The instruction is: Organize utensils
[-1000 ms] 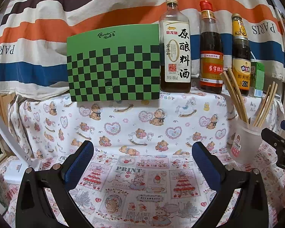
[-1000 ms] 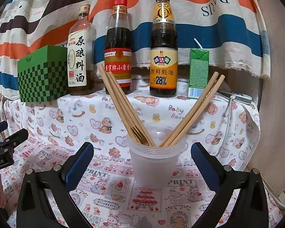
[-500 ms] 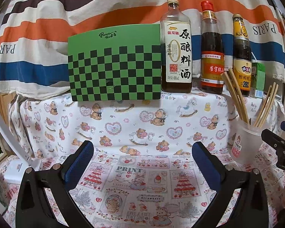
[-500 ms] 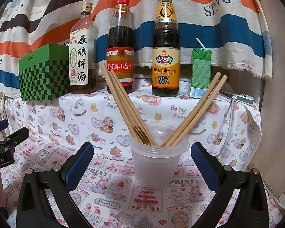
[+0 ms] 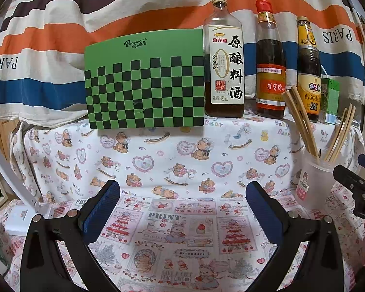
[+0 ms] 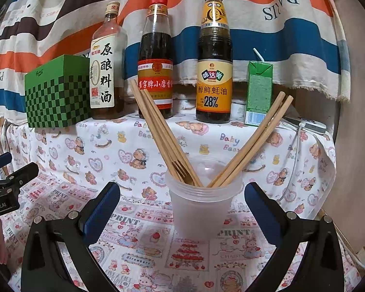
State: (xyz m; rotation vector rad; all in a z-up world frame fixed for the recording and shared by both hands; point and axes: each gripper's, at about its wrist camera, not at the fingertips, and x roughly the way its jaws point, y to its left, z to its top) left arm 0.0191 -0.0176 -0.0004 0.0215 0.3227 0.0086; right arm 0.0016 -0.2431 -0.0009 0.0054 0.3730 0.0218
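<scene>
On printed cloth [image 6: 138,219], near centre: translucent cup [image 6: 202,209] upright, wooden utensils [image 6: 163,136] fanned inside, one bundle leaning left, other [image 6: 253,141] right; fork tines visible at rim. Right gripper [image 6: 182,209]: jaws wide apart, empty, cup between fingers, no contact. Left gripper [image 5: 182,209]: jaws wide apart, empty, over bare cloth, cup well right. Far shelf: green box [image 6: 57,96], three bottles [image 6: 155,58], carton [image 6: 259,93].

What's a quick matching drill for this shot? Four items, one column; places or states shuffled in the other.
1. plastic cup
2. green carton
3. checkered box
4. red-capped bottle

A. far left of the shelf
B. between two other bottles
C. straw sticking out on top
D. holding wooden utensils, between the right hand-held gripper's open fingers

Pairs: 1-D, 2-C, 3-A, 4-B
</scene>
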